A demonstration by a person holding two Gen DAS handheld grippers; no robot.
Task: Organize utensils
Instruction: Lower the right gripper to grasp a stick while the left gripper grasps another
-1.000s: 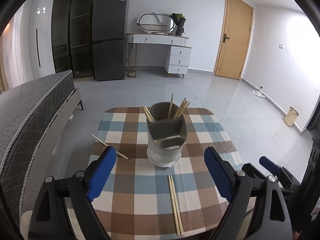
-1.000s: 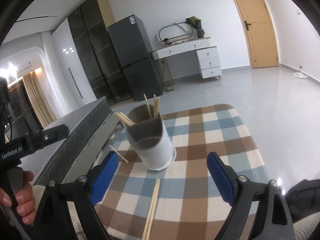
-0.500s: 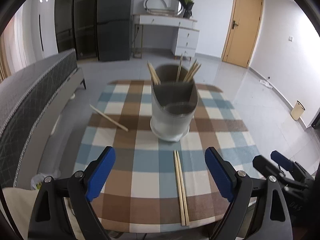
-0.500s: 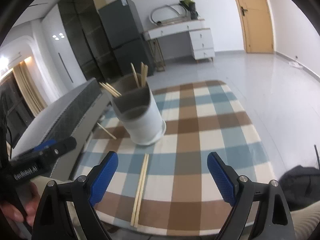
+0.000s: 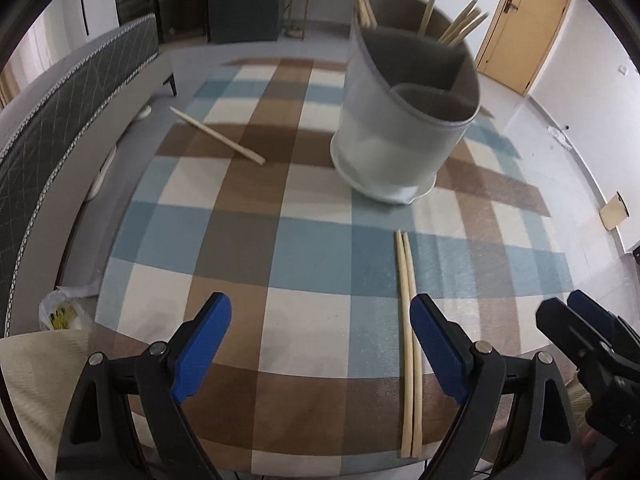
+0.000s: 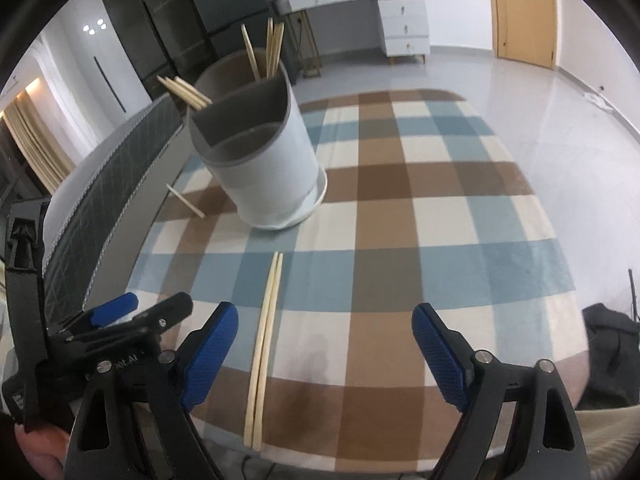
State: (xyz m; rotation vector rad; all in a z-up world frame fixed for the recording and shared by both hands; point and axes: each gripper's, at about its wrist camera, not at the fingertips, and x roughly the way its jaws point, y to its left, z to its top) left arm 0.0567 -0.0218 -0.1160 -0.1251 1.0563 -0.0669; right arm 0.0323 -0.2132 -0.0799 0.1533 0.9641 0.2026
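Several chopsticks stand in our holder [image 5: 404,120]; a pair [image 5: 408,320] at lower right and one chopstick [image 5: 218,136] at upper left remain, while our left gripper [image 5: 320,344] and right gripper [image 6: 324,352] are both spread, empty.

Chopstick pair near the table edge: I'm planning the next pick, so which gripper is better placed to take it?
Probably the right gripper: the pair already lies between its open fingers, near the left one. For the left gripper, the pair lies at its right finger, barely inside the gap.
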